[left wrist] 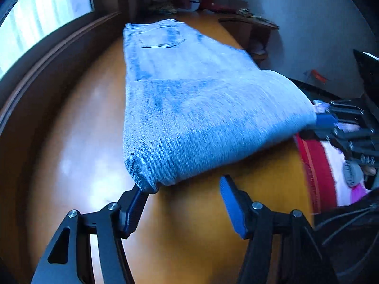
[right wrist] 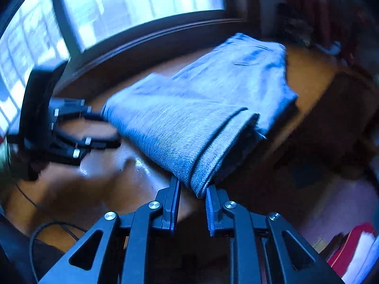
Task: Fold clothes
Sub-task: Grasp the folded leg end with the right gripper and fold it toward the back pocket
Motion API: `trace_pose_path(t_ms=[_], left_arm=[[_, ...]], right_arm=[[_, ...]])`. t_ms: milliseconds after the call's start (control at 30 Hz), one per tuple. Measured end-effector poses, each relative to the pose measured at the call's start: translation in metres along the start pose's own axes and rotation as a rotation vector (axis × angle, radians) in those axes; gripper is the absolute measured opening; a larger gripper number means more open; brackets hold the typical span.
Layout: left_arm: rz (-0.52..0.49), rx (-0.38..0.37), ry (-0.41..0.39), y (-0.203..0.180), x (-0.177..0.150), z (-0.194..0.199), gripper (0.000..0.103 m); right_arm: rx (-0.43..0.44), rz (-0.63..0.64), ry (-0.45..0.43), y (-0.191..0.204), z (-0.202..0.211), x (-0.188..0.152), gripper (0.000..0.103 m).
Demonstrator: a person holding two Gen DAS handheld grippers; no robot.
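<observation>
Nearest, the left gripper (left wrist: 183,203) has its fingers spread wide, one pad touching the near folded corner of the light blue denim jeans (left wrist: 189,108). The right gripper (right wrist: 193,203) pinches the hem corner. The jeans lie on the glossy orange-brown wooden bench (left wrist: 78,142), long axis running away toward the far waistband and pocket.

Daylight from the window (right wrist: 142,2) glares on the table (left wrist: 78,156); motion blur, fisheye-bent edges
</observation>
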State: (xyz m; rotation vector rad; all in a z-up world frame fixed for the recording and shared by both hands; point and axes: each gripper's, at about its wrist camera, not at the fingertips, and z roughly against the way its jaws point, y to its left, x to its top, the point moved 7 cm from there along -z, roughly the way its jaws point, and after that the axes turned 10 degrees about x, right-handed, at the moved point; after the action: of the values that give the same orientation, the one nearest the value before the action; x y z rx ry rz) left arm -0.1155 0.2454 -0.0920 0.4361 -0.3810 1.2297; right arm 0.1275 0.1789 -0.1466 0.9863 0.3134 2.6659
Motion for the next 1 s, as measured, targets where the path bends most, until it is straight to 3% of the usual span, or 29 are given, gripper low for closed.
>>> trace_pose_path(t_ms=[100, 333, 633, 1000], left_arm=[[0.012, -0.029, -0.007, -0.018, -0.001, 0.011, 0.058], [0.083, -0.047, -0.06, 0.003, 0.029, 0.029, 0.058], [0.127, 0.022, -0.093, 0.008, 0.049, 0.04, 0.058], [0.194, 0.066, -0.154, 0.033, 0.119, 0.03, 0.058]], right_arm=[[0.012, -0.065, -0.035, -0.017, 0.018, -0.004, 0.02], [0.045, -0.136, -0.137, -0.033, 0.042, 0.011, 0.02], [0.076, -0.101, -0.212, -0.036, 0.053, 0.044, 0.02], [0.065, -0.091, -0.303, -0.071, 0.041, 0.111, 0.02]])
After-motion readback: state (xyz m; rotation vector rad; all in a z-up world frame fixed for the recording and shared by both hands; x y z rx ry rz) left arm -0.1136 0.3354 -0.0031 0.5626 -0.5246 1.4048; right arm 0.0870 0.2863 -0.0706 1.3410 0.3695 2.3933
